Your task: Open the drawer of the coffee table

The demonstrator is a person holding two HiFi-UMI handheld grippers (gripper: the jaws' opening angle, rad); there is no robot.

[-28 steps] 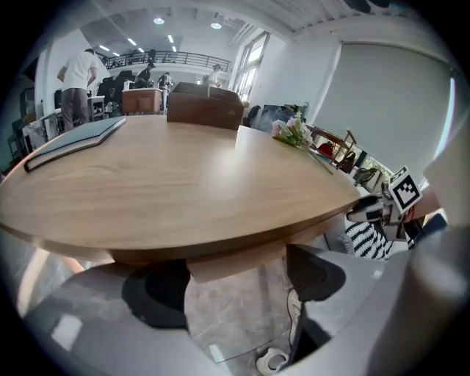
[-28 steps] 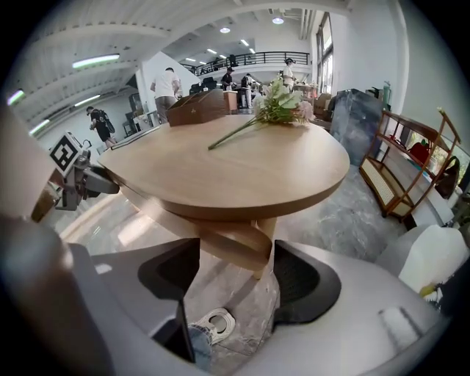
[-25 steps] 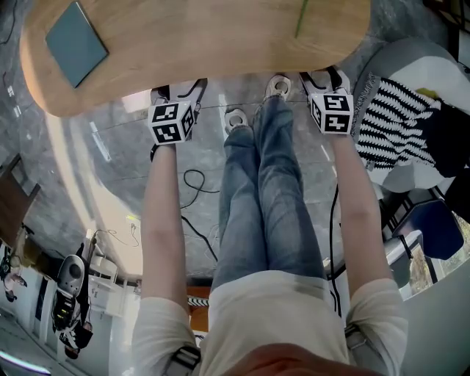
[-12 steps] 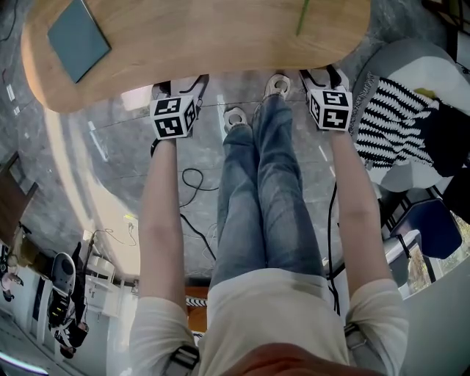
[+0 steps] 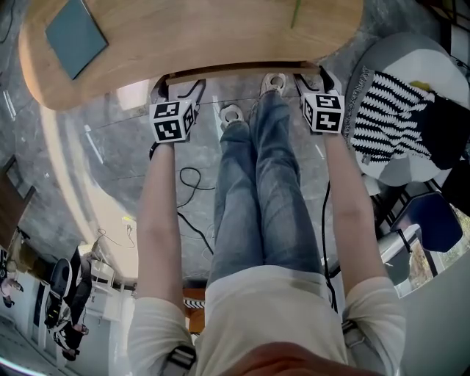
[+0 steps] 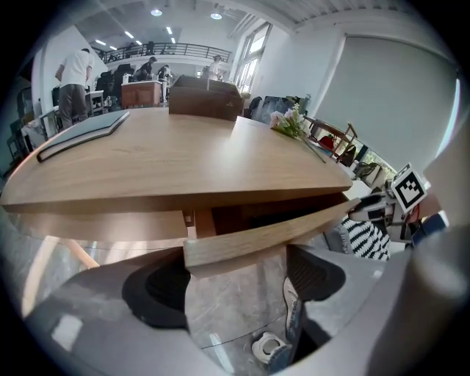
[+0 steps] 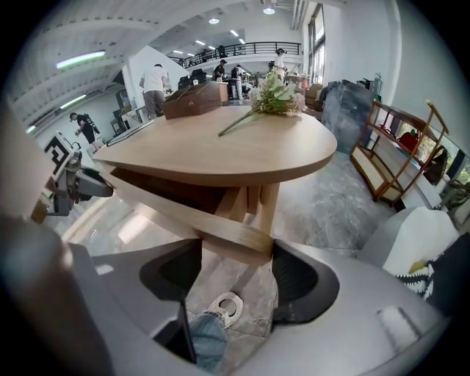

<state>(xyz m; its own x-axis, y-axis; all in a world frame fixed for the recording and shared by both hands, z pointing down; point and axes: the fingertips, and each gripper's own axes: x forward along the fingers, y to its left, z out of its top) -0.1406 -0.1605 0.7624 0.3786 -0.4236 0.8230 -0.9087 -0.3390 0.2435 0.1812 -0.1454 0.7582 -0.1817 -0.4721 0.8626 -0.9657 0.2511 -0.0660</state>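
Observation:
The oval wooden coffee table (image 5: 205, 37) fills the top of the head view. Its drawer front (image 5: 235, 70) shows as a dark strip just proud of the table's near edge. My left gripper (image 5: 178, 84) is at the strip's left end and my right gripper (image 5: 314, 76) at its right end. In the left gripper view the drawer front (image 6: 250, 239) angles out from under the tabletop, its end lying across my left gripper (image 6: 235, 283), whose jaws stand wide apart. In the right gripper view the drawer front (image 7: 213, 228) ends across my right gripper (image 7: 236, 275), also open.
The person's jeans-clad legs (image 5: 257, 183) and white shoes (image 5: 233, 116) lie between the grippers. A teal pad (image 5: 73, 37) and a green flower stem (image 5: 297, 15) rest on the tabletop. A grey seat with a striped cushion (image 5: 396, 117) stands right. A cable (image 5: 192, 180) trails on the floor.
The drawer front has slid out from under the tabletop toward the person, and both grippers have come back with it a little.

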